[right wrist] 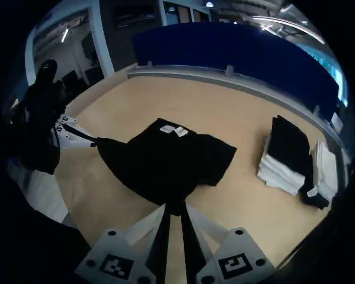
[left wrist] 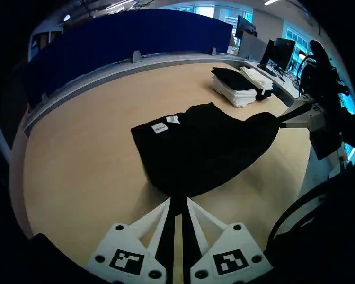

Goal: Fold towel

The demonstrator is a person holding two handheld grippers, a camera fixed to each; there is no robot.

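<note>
- Standing beside the wooden surface [left wrist: 83,156], I see a black towel [left wrist: 201,146] near its middle, partly flat and partly raised from the wood.
- The left claw [left wrist: 177,208] is clenched on one edge of the towel, and both fingers press the cloth between them.
- The right claw [right wrist: 175,208] is clenched in the same way on another corner. In the left gripper view this corner hangs lifted, with the cloth stretched between the two claws.
- Two white labels [left wrist: 165,124] show on the far part of the towel, which rests on the surface.
- A stack of folded towels [left wrist: 241,85], black and white, sits well apart, in front of a blue divider [left wrist: 130,38].
- In my judgement the step in hand is a fold: one edge is held up at two points and is not yet laid over.
- The next move, I think, asks both claws to travel together over the towel toward the labelled edge. They should hold the edge tight and level, and put it down corner on corner before they release.
- A risk is that one claw goes ahead and the fold comes out skew.
</note>
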